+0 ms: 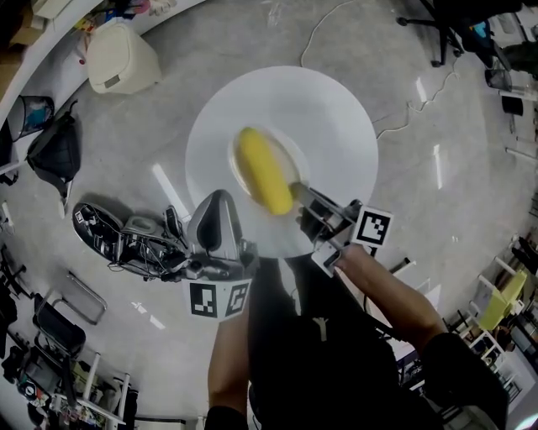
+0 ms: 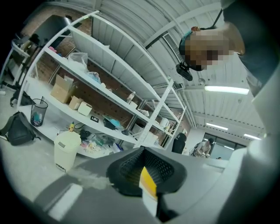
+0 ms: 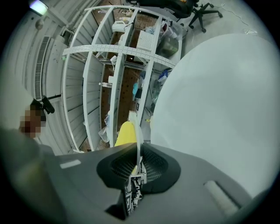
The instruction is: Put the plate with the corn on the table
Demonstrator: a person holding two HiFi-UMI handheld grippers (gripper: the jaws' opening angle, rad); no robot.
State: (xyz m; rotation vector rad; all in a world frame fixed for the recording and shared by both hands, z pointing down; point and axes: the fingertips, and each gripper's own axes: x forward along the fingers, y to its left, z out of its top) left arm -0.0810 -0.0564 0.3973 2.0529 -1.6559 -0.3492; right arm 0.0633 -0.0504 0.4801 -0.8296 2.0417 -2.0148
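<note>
A round white plate (image 1: 328,126) is held in the air over a grey floor, with a yellow corn cob (image 1: 262,170) lying on its middle. My left gripper (image 1: 220,220) is shut on the plate's near-left rim, and my right gripper (image 1: 304,200) is shut on the near-right rim, close to the cob. In the left gripper view the plate's edge (image 2: 149,199) stands thin between the jaws with the corn (image 2: 148,181) behind it. The right gripper view shows the plate (image 3: 218,109) filling the right side and the corn (image 3: 126,133) above the shut jaws.
Below lie a white bin (image 1: 122,57), a black bag (image 1: 57,151), a heap of dark gear (image 1: 126,243), a cable (image 1: 403,117) and an office chair (image 1: 454,25). White shelving (image 2: 109,87) with boxes lines one wall.
</note>
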